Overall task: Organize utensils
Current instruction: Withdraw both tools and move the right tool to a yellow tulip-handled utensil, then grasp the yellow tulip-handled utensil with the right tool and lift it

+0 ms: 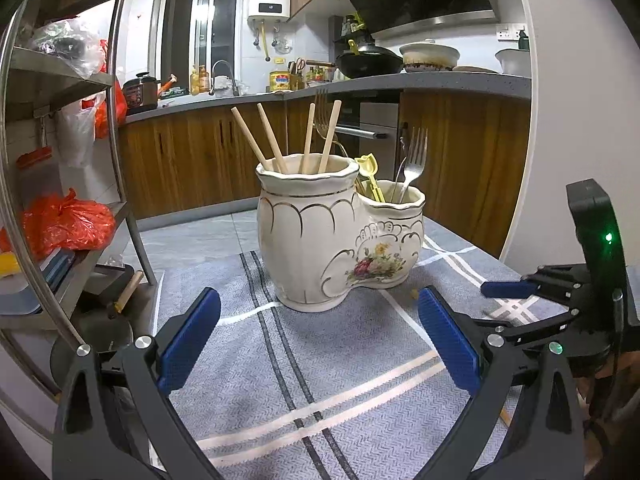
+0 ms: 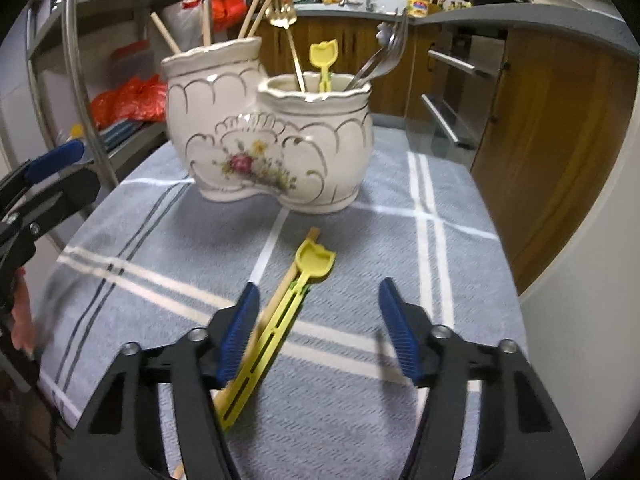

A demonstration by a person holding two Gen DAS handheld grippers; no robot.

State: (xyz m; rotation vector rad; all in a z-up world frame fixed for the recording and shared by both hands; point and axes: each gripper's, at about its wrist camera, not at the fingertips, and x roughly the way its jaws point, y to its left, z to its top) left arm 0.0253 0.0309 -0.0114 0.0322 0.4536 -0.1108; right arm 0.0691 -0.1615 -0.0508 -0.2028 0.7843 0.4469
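A white ceramic double-pot utensil holder (image 1: 336,236) stands on a grey striped cloth (image 1: 320,360); it also shows in the right wrist view (image 2: 276,148). Its tall pot holds several wooden chopsticks (image 1: 272,140). Its low pot holds a silver fork (image 1: 414,160), a gold fork (image 2: 282,16) and a yellow plastic spoon (image 2: 323,60). Another yellow plastic spoon (image 2: 280,320) and a wooden chopstick (image 2: 280,292) lie on the cloth, just beside my right gripper's left finger. My right gripper (image 2: 316,328) is open and empty. My left gripper (image 1: 320,340) is open and empty, in front of the holder.
A metal shelf rack (image 1: 60,160) with red bags stands at the left of the table. Wooden kitchen cabinets (image 1: 200,160) and a counter run behind. The right gripper shows at the right edge of the left wrist view (image 1: 520,292).
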